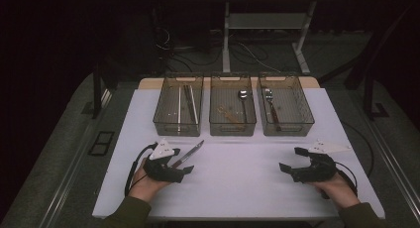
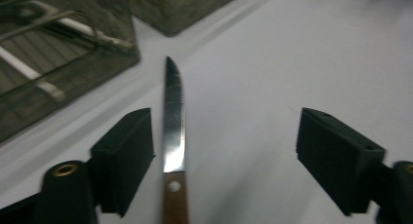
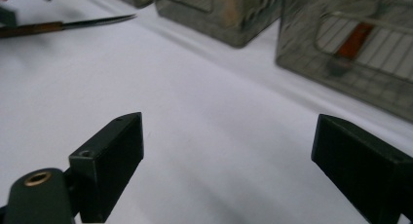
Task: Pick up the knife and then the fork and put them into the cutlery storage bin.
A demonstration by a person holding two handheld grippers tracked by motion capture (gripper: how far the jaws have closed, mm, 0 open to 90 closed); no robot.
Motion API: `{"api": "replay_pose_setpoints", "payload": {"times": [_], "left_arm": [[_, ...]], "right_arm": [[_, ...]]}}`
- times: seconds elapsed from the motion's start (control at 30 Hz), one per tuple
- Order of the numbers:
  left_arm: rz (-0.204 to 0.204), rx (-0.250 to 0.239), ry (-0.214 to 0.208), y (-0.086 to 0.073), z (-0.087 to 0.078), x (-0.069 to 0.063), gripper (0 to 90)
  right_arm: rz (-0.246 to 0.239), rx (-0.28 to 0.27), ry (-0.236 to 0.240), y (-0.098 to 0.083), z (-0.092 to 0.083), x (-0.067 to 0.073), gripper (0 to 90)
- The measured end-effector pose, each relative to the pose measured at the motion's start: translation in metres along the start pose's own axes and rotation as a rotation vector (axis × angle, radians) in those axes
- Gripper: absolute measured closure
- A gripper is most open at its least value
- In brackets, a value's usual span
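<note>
A knife with a brown wooden handle and a serrated steel blade lies on the white table top, its tip pointing toward the bins. My left gripper straddles its handle end. In the left gripper view the knife lies close beside the left jaw while the right jaw stands well apart, so the left gripper is open. My right gripper hovers low at the right with nothing in it. The right gripper view shows the right gripper with jaws wide over bare table and the knife far off.
Three clear bins stand in a row at the back of the table. The left bin holds long thin utensils, the middle bin a spoon, the right bin a fork. Dark floor, cables and table legs lie beyond.
</note>
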State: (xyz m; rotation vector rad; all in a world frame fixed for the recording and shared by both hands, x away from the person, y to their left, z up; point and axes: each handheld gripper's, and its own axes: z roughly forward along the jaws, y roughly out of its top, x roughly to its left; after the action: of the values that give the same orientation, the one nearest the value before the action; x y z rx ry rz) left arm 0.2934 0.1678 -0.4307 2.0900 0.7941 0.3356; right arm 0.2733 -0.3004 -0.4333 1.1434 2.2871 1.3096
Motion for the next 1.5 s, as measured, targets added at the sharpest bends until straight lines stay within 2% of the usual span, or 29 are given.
{"api": "replay_pose_setpoints", "payload": {"times": [0.2, 0.33, 0.6, 0.87, 1.1, 1.23, 1.27, 1.5], "left_arm": [[-0.057, 0.057, 0.016, -0.006, 0.002, 0.013, 46.3], [-0.081, 0.089, 0.022, -0.008, 0.005, 0.018, 53.9], [-0.094, 0.127, 0.01, -0.011, 0.013, 0.019, 68.0], [-0.064, 0.139, 0.04, -0.011, 0.013, 0.016, 72.6], [-0.084, 0.132, 0.018, -0.012, 0.013, 0.02, 76.5], [-0.075, 0.139, 0.033, -0.01, 0.013, 0.017, 76.7], [-0.078, 0.137, 0.026, -0.01, 0.012, 0.017, 76.7], [-0.126, 0.058, -0.006, -0.002, 0.003, 0.014, 76.7]], "right_arm": [[-0.03, 0.019, 0.004, -0.001, 0.004, 0.006, 11.5], [-0.032, 0.023, 0.006, -0.001, 0.005, 0.006, 11.5], [-0.04, 0.029, 0.003, -0.002, 0.005, 0.007, 11.6], [-0.042, 0.029, -0.003, -0.002, 0.005, 0.006, 11.5], [-0.051, 0.031, -0.007, -0.002, 0.005, 0.007, 11.5], [-0.052, 0.025, -0.008, -0.001, 0.005, 0.008, 11.5], [-0.053, 0.023, -0.008, -0.001, 0.005, 0.007, 11.6], [-0.051, 0.016, -0.003, 0.0, 0.006, 0.008, 11.5]]}}
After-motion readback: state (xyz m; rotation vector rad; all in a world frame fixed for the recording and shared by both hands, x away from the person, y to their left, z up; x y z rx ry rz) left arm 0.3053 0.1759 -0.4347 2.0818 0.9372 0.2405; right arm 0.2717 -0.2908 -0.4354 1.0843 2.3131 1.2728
